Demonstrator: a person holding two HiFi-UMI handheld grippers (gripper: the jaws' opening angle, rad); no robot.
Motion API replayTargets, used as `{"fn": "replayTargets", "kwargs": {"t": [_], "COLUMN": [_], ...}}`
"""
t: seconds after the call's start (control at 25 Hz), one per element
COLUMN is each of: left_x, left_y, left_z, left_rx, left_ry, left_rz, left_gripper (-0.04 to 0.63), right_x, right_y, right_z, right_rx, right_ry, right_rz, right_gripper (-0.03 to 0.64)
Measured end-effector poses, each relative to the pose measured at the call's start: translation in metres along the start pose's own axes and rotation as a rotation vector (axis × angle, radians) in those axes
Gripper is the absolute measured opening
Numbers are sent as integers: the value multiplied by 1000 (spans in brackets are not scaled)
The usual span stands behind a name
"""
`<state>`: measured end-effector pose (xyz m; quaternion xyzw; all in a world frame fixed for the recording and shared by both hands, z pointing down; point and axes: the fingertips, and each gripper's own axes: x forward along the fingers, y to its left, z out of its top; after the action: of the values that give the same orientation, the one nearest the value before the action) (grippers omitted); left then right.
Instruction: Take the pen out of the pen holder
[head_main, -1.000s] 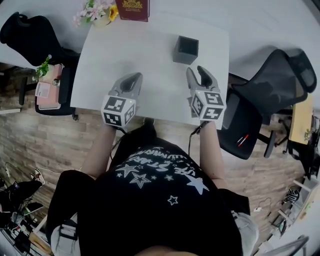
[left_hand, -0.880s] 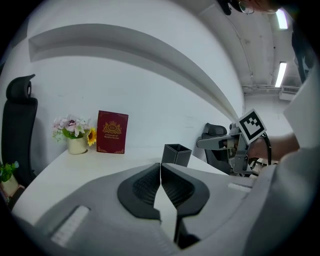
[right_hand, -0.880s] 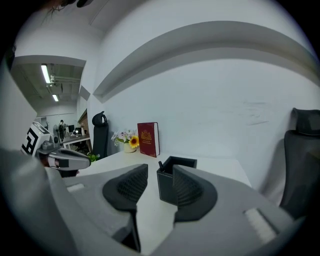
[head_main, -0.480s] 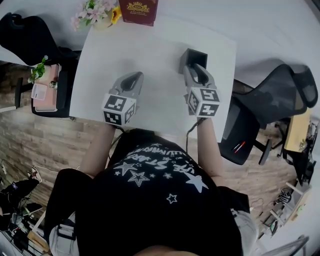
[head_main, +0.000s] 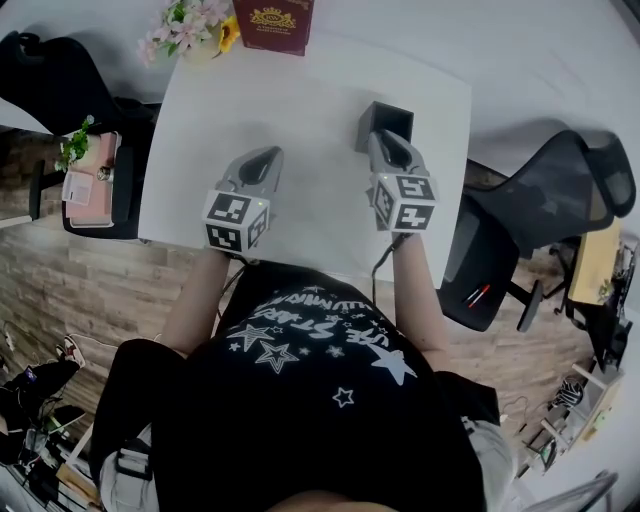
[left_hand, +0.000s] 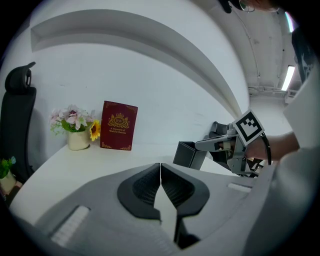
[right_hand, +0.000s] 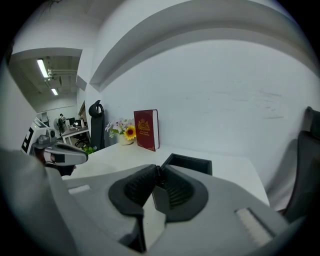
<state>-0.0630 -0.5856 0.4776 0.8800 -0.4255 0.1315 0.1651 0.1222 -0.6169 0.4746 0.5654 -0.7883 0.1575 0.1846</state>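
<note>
- Pen holder, a dark grey, square, open-topped box, stands on the far right part of a white rectangular table.
- No pen can be made out in any view. The holder's inside looks dark, so the pen is presumably low within it or too thin to see.
- The right gripper reaches over the holder's near wall. In the right gripper view its jaws are closing to a narrow gap just in front of the rim. A small dark sliver sits at the tips, and I cannot tell whether it is the pen or the holder's corner.
- The left gripper hovers over the bare table, well apart from the holder, jaws pressed together with nothing in them.
- A pen is probably light, stiff and smooth, so it could slip. It is best pinched high on the barrel and lifted straight up.
- The holder looks light and may tip or lift along with the pen.
- A dark red book with a gold crest and a small pot of flowers stand at the table's far edge.
</note>
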Motion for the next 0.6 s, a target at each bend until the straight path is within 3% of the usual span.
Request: {"fn": "replayTargets", "kwargs": {"t": [0.32,0.6], "left_x": [-8,-29], "left_y": [-8,-27], "left_z": [7,18], "left_rx": [7,30], "left_ry": [-22,-58], "left_rz": [18,35], "left_gripper": [14,14], "right_x": [-11,-46], "right_y": [-7,-11], "right_z": [13,47], "right_rx": [-39,-41], "right_ry": [-34,-143], "right_rz": [-20,-18], "right_gripper": [44,44]}}
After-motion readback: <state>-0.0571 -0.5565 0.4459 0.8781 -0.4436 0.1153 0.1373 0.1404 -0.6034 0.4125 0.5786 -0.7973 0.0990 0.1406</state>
